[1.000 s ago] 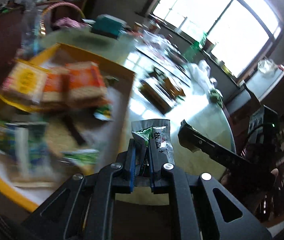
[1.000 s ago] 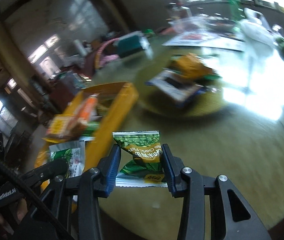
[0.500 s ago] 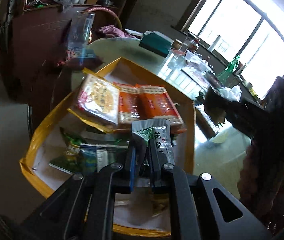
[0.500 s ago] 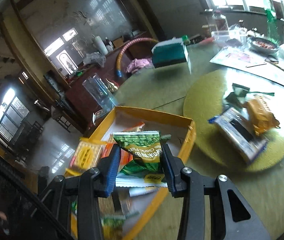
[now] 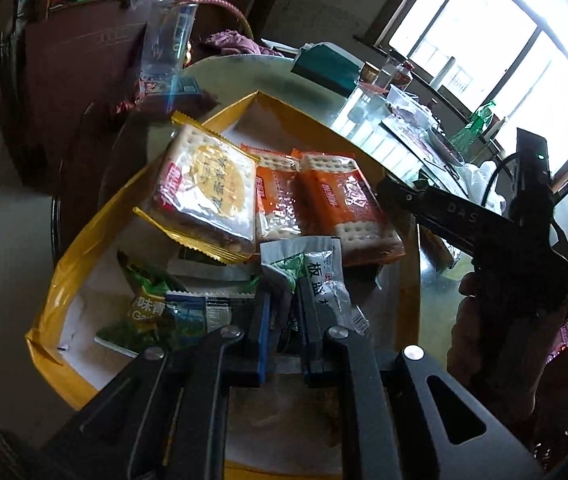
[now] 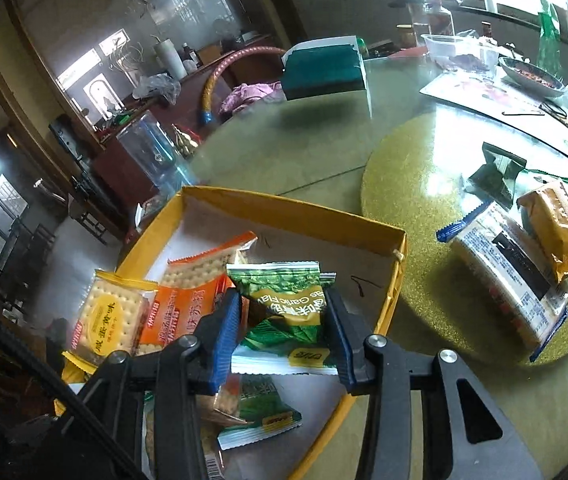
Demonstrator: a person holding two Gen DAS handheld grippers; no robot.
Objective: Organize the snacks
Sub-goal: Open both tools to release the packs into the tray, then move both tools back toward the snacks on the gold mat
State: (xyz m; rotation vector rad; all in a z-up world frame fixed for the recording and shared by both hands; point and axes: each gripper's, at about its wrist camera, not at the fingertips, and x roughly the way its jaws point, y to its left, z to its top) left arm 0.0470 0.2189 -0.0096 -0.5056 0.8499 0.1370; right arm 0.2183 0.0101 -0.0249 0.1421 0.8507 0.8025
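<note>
My left gripper (image 5: 284, 300) is shut on a silver and green sachet (image 5: 316, 264), held over the yellow box (image 5: 64, 276). The box holds a yellow cracker pack (image 5: 208, 188), two orange cracker packs (image 5: 336, 204) and green snack packs (image 5: 148, 312). My right gripper (image 6: 284, 320) is shut on a green garlic-flavour pea pack (image 6: 288, 300), held over the same yellow box (image 6: 292, 216). It also shows in the left wrist view (image 5: 464, 220), at the box's right side. Several snacks remain on the gold round mat (image 6: 416, 184): a blue-edged cracker pack (image 6: 512, 276), an orange-brown pack (image 6: 556, 232) and a dark green pack (image 6: 496, 172).
The round glass table (image 6: 304, 152) carries a teal box (image 6: 324, 68), a clear tub (image 6: 460, 48), a dish (image 6: 532, 72) and bottles at the far side. A clear plastic jug (image 6: 152, 148) stands beyond the yellow box. A dark cabinet (image 5: 84, 60) stands at the left.
Both grippers have swung from the table's middle to above the yellow box, each still holding its pack. The box fills more of both views now.
</note>
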